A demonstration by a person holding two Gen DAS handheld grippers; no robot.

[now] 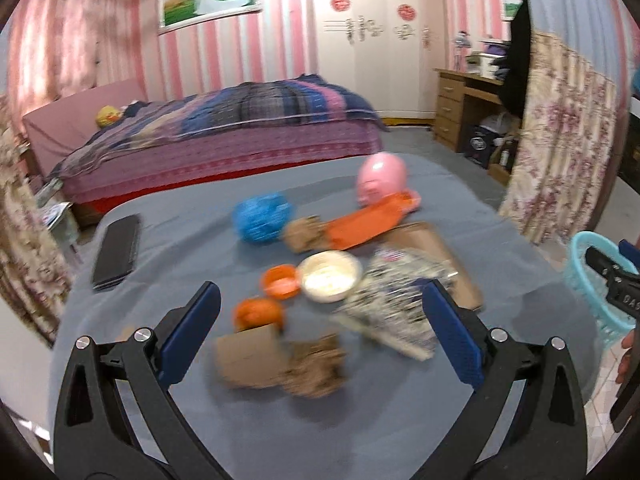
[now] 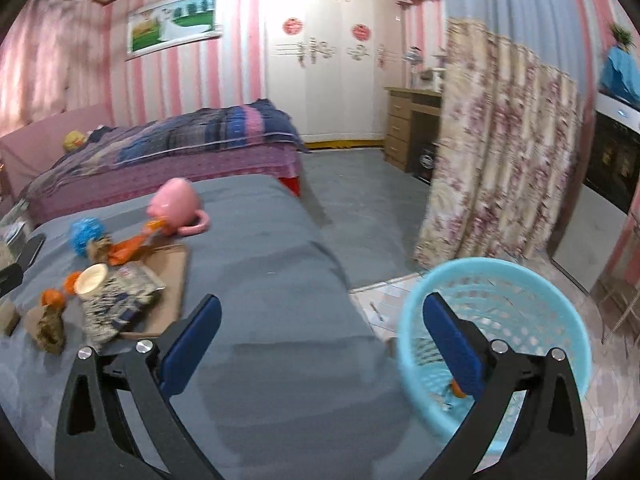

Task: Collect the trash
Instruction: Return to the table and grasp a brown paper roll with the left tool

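Observation:
Trash lies scattered on a grey-covered table (image 1: 200, 240): a blue crumpled ball (image 1: 262, 216), an orange wrapper (image 1: 366, 222), a white paper bowl (image 1: 330, 276), an orange lid (image 1: 280, 280), an orange ball (image 1: 258, 312), brown paper scraps (image 1: 280, 360) and a black-and-white crumpled bag (image 1: 390, 308). My left gripper (image 1: 320, 320) hovers open above the near scraps, nothing between its blue pads. My right gripper (image 2: 320, 328) is open and empty, over the table's right edge beside a light-blue mesh basket (image 2: 520, 292), which holds a small orange piece (image 2: 456, 390).
A pink piggy bank (image 1: 380, 176) and a flat cardboard sheet (image 1: 440, 252) sit on the table, with a black case (image 1: 118, 252) at its left. A bed (image 1: 224, 128) lies beyond. A floral curtain (image 2: 500, 152) hangs right of the basket.

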